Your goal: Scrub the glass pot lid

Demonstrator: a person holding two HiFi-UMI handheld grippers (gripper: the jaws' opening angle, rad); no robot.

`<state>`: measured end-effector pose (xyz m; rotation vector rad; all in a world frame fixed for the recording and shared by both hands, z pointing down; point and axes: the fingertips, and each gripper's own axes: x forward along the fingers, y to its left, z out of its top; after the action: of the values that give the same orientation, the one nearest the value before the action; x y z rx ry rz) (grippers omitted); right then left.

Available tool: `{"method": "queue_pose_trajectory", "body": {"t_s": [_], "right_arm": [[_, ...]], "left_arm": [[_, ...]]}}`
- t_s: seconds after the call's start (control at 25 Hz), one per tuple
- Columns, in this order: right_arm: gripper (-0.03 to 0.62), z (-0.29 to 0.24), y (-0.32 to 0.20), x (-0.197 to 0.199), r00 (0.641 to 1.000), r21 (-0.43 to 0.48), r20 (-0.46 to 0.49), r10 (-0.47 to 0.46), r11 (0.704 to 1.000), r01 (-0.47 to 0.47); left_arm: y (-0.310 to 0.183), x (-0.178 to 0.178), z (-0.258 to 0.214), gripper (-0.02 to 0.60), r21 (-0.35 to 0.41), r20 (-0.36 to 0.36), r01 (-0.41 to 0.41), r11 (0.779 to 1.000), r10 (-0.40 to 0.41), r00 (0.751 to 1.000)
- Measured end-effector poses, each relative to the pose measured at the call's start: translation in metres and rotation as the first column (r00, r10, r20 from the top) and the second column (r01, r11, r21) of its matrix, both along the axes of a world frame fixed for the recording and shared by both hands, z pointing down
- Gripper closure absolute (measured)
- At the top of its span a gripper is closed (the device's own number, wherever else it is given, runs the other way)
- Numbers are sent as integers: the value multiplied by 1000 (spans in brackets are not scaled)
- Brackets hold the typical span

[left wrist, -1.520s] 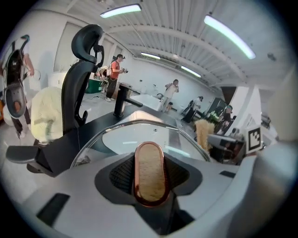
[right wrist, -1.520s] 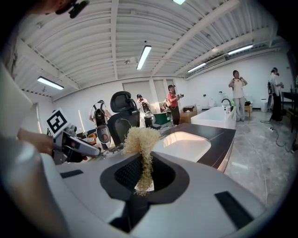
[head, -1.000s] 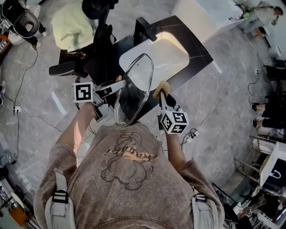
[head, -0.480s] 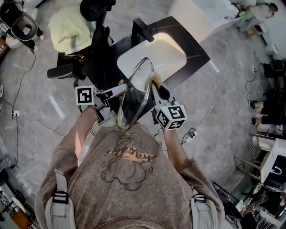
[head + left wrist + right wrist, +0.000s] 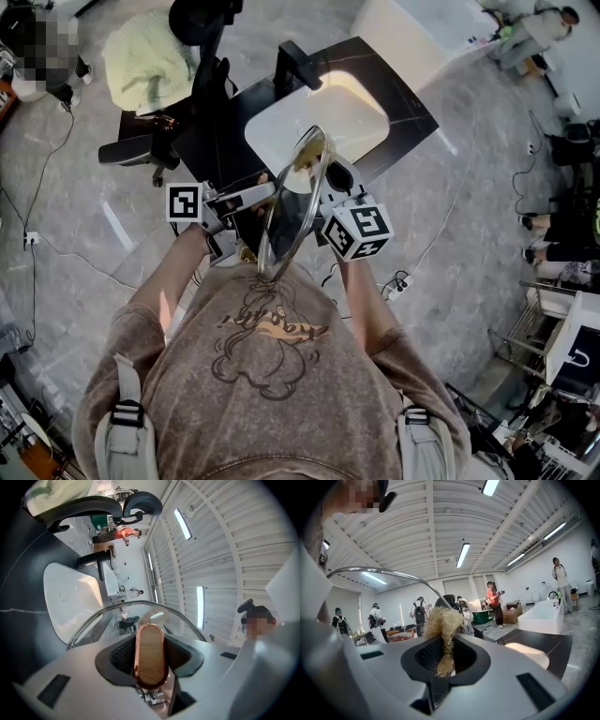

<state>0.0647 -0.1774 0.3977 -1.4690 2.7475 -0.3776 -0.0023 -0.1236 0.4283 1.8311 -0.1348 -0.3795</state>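
While the glass pot lid (image 5: 292,211) stands on edge above the black counter (image 5: 412,108), both grippers work at it.
The left gripper (image 5: 150,656) is clamped on the lid's wood-faced, copper-rimmed handle (image 5: 150,641) and holds the lid upright near the person's chest, its upper rim over the near edge of the white sink (image 5: 361,108). The right gripper (image 5: 444,660) is closed on a tuft of pale, stringy scrubber (image 5: 442,620), whose frayed end sits by the lid's upper rim on its right-hand face; whether it presses the glass cannot be told.
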Motion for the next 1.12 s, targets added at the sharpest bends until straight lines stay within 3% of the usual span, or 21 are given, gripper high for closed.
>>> {"method": "queue_pose_trajectory", "body": {"t_s": [0.36, 1.12], "right_arm": [[551, 6, -15, 0, 1000, 9, -28, 0, 1000, 0], [551, 104, -16, -3, 987, -186, -150, -51, 982, 22]], "left_arm": [[5, 7, -17, 403, 0, -106, -18, 1000, 18, 994], [-9, 1, -25, 403, -46, -232, 67, 997, -76, 970]]}}
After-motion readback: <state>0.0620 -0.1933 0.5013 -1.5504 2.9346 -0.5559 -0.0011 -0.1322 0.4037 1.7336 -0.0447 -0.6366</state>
